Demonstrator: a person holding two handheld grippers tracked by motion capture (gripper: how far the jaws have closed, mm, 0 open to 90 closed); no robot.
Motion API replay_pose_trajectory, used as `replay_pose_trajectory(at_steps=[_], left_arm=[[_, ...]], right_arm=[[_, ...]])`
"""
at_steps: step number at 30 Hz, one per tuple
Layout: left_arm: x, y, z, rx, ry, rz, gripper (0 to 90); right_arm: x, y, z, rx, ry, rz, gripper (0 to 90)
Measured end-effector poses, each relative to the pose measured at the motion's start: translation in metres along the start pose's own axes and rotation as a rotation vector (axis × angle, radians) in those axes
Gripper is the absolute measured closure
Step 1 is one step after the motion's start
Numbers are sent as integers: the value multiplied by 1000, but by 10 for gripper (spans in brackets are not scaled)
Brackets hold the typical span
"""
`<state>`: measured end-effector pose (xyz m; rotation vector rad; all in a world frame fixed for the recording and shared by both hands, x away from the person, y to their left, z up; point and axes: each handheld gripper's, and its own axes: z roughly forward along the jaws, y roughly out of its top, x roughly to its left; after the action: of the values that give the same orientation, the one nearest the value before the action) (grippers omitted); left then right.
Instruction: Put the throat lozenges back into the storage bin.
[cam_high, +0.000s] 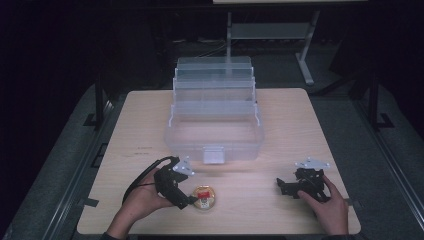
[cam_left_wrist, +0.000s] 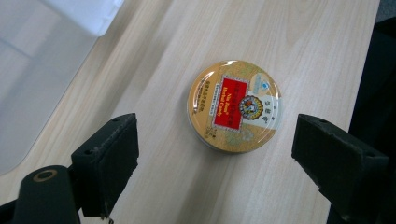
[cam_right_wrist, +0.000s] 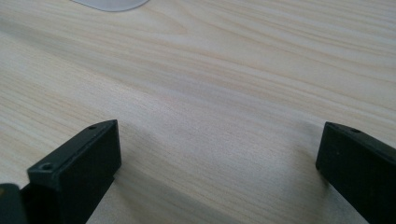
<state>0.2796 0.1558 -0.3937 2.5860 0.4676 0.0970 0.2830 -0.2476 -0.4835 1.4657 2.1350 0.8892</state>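
- The round candy tin (cam_high: 204, 197) is lying flat on the wooden table (cam_high: 280, 115), lid up, close to the near edge and a little left of the middle, in front of the clear plastic tackle box (cam_high: 214, 131) that is standing open farther back.
- The left gripper (cam_high: 186, 201) is hanging just to the left of the tin, its tips nearly at the tin's rim; the person's left hand (cam_high: 142, 200) is tilting it down and to the right toward the tin.
- From the left gripper view the tin (cam_left_wrist: 234, 106) is sitting ahead of the jaws and between their lines, a little nearer the right-hand jaw than the left; the jaws are standing wide apart, wider than the tin, and touching nothing.
- Being round, the tin is offering no long axis to line up with, so I judge the pinch is turning only on centring it between the jaws and coming forward and down.
- The right gripper (cam_high: 281, 186) is resting well to the right, near the table's near right corner, in the person's right hand (cam_high: 327, 202); its jaws are also spread, with bare table (cam_right_wrist: 210, 93) between them.
- The left gripper is plainly the nearer one to the tin, so I take the pick-up to be its job.
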Motion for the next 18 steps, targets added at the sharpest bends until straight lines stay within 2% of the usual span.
replay_pose_trajectory(at_steps=[10,11,18], left_arm=[[-4,10,9,8,-8,29,130],[-5,12,12,21,-14,43,129],[-9,19,25,46,-24,56,126]], right_arm=[[0,0,0,0,0,0,0],[0,0,0,0,0,0,0],[0,0,0,0,0,0,0]])
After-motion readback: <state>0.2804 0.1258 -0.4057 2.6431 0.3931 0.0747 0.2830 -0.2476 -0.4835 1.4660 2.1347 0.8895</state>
